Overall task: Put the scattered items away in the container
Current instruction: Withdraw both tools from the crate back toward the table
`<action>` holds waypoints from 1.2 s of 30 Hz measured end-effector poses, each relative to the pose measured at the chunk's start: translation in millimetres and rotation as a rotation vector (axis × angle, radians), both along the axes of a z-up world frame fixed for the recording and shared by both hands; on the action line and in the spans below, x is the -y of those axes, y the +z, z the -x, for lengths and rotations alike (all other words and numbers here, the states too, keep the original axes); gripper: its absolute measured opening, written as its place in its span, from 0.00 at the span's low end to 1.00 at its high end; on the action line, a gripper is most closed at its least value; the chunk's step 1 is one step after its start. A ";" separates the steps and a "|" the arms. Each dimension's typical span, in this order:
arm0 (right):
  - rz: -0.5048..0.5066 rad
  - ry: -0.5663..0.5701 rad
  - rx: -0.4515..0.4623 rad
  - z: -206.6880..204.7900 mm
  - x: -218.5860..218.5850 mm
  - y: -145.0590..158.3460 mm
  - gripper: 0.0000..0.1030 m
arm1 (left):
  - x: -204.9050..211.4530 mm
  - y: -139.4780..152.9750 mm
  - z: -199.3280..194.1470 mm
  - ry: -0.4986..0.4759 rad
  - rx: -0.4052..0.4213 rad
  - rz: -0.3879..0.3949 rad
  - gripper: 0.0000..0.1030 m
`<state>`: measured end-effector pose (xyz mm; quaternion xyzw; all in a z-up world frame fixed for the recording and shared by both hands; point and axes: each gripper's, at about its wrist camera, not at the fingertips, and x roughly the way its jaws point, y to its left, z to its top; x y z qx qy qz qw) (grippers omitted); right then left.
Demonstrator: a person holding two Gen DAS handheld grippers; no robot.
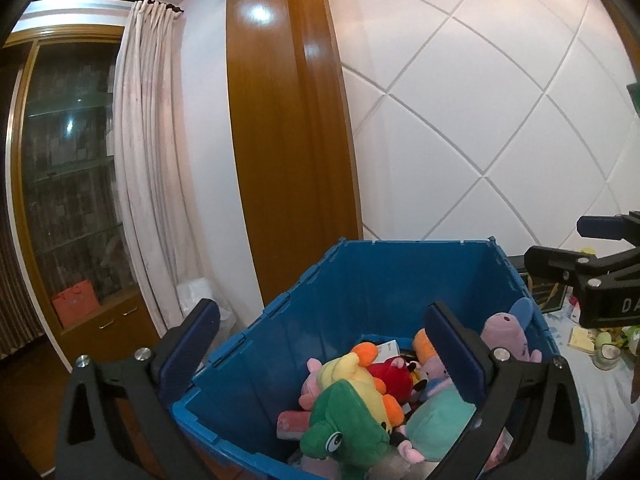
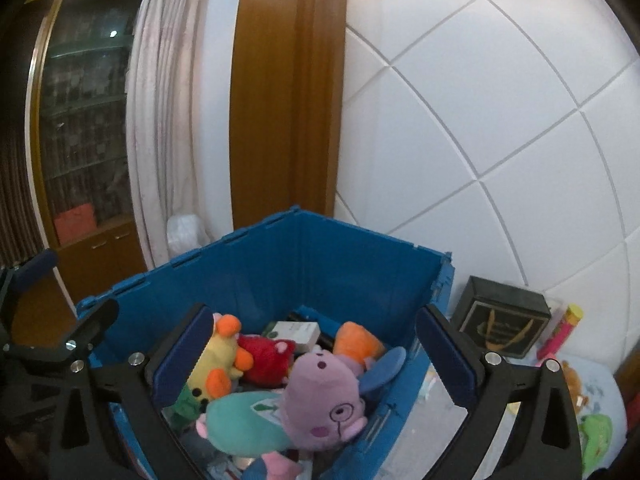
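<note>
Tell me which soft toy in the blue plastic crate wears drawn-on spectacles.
The purple plush elephant-like toy with blue ears, lying against the blue plastic crate's right wall. A round eyeglass is stitched on its face; the green, yellow and red plush toys show none.

A: Warm indoor light, fairly bright; glare streaks the wooden pillar (image 1: 280,92) in both views

B: Heavy fisheye bending, black corners. The right wrist view looks softer, and the glass cabinet (image 1: 72,168) stays dim

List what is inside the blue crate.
Inside the blue crate lie plush toys: a green dinosaur, a yellow-orange one, a red one, a purple pig, plus a white box. The pile hides whatever lies underneath.
</note>
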<state>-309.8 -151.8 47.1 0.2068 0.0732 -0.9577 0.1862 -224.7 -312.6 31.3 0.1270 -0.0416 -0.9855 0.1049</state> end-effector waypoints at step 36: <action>0.062 -0.283 0.064 -57.2 -243.1 -59.9 0.99 | -233.7 -15.9 5.1 -0.408 -0.015 -0.030 1.00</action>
